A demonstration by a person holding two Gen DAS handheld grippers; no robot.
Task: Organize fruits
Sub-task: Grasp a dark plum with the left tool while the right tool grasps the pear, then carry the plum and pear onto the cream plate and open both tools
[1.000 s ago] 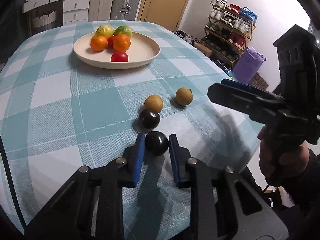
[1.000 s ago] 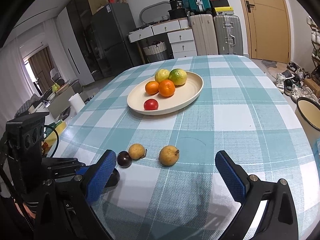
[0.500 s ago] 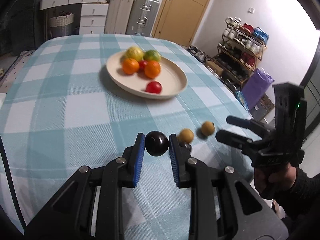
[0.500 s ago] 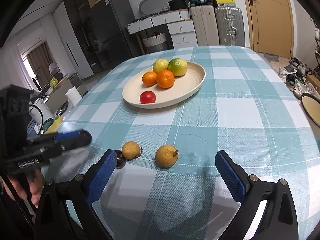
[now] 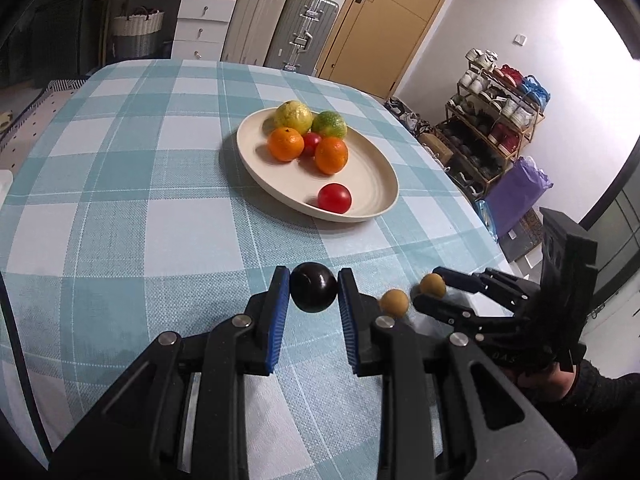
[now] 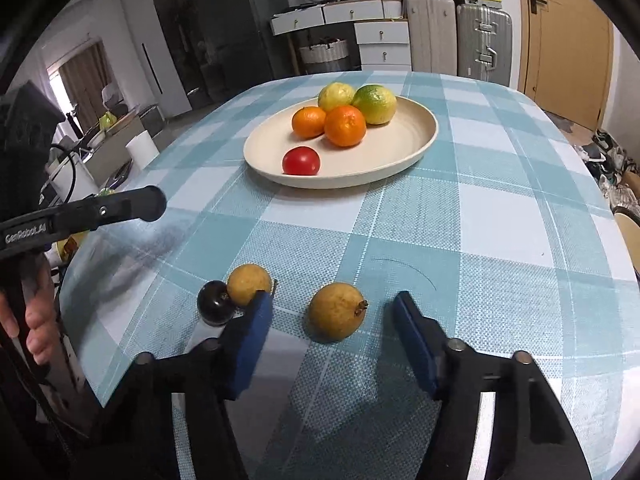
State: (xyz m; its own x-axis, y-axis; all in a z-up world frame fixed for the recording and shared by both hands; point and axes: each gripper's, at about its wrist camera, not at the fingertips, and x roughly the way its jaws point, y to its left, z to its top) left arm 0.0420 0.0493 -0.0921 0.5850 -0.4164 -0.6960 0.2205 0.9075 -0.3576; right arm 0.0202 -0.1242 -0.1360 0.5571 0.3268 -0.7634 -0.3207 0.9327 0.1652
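Note:
My left gripper (image 5: 313,286) is shut on a dark plum (image 5: 313,292) and holds it above the table, short of the cream plate (image 5: 372,178). The plate holds two oranges, a yellow and a green citrus and red tomatoes (image 5: 334,197). My right gripper (image 6: 334,314) is open, its jaws either side of a brown round fruit (image 6: 336,311) on the cloth. A second brown fruit (image 6: 249,284) and another dark plum (image 6: 214,300) lie just left of its left finger. The right gripper also shows in the left wrist view (image 5: 444,292).
The table has a teal checked cloth (image 6: 480,240), with its edge close in front of both grippers. The plate (image 6: 404,152) sits mid-table. Suitcases, drawers and a door stand behind; a shoe rack (image 5: 500,120) is to the right.
My left gripper has lifted the plum off the cloth and carried it toward the plate. My right gripper has come down and forward around the brown fruit and narrowed.

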